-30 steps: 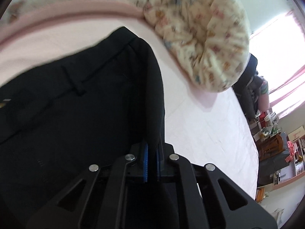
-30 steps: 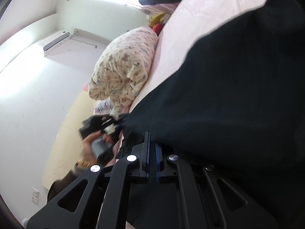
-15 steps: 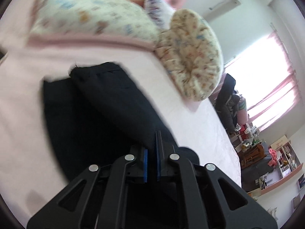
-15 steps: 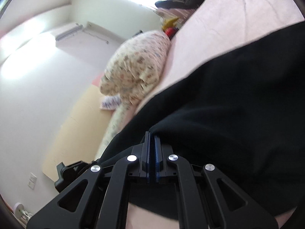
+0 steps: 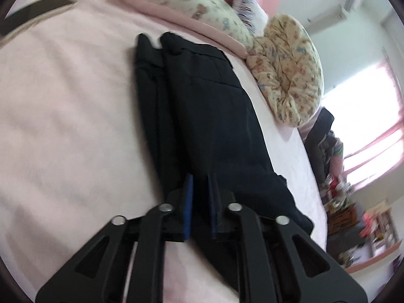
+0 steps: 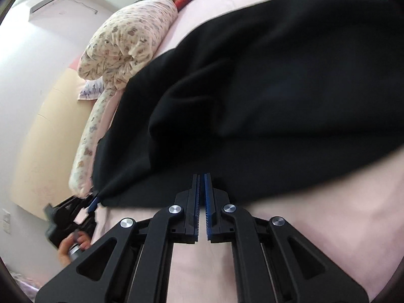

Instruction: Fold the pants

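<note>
The black pants (image 5: 209, 116) lie folded lengthwise on the pink bed (image 5: 63, 116), waistband toward the pillows. My left gripper (image 5: 200, 184) is shut on their near edge, dark cloth between the blue pads. In the right wrist view the pants (image 6: 265, 96) fill the upper half, with a raised fold. My right gripper (image 6: 202, 179) is shut at the pants' near hem; the pads are almost together and cloth between them cannot be made out. The left gripper (image 6: 94, 199) shows there too, pinching the pants' left corner.
A floral duvet roll (image 5: 287, 70) and a long floral pillow (image 5: 186, 2) lie at the head of the bed. A dark strap (image 5: 32, 10) lies at the far left. Dark clothes (image 5: 320, 136) and cluttered shelves (image 5: 358, 227) stand beyond the bed's right edge.
Both grippers have drawn back and lowered with the cloth. The pants now lie flat in a long narrow fold on the bed. The left gripper has come back into the right wrist view.
</note>
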The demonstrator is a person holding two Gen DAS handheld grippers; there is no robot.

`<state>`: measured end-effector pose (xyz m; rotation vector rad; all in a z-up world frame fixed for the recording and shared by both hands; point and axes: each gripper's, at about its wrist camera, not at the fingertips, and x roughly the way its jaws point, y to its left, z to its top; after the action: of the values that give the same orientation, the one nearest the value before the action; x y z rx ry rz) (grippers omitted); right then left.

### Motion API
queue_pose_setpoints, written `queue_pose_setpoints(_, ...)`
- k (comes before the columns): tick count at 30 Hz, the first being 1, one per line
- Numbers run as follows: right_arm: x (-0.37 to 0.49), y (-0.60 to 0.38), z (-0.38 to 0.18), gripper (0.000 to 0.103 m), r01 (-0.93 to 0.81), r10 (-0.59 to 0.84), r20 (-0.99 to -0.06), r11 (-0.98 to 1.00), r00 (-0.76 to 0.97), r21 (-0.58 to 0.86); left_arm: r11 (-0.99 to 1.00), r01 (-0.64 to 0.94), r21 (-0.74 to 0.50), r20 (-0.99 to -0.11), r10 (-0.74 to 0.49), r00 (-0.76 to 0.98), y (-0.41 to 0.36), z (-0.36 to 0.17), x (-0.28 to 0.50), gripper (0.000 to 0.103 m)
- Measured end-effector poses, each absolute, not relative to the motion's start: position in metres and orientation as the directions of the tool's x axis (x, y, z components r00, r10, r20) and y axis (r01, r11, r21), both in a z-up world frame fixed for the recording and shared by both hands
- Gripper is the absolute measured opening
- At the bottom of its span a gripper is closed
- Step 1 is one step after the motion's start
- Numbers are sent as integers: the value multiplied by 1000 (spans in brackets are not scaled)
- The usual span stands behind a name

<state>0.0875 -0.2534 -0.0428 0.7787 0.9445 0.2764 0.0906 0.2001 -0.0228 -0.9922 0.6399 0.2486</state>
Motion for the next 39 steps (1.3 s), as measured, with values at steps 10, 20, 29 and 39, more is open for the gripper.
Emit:
queue_pose_setpoints(10,-31,-452,-18,40,439,208,-549,406,810,802,646,-260,-718,-372,-40,927,151,3,33,87)
queue_pose_setpoints(20,-89,-500,-44,39,601,41,-622,215,782,770,647,-263,-716,-430,-111,896,145,-10,50,89)
queue_pose_setpoints(29,-67,-497,-27,9,587,-59,-605,334,794,737,648,-281,-708,-462,-124,878,145,-18,56,91)
queue_pose_setpoints(39,-44,-518,81,7,440,-228,-392,639,891,630,654,-296,-697,-481,-119,869,146,-23,59,91)
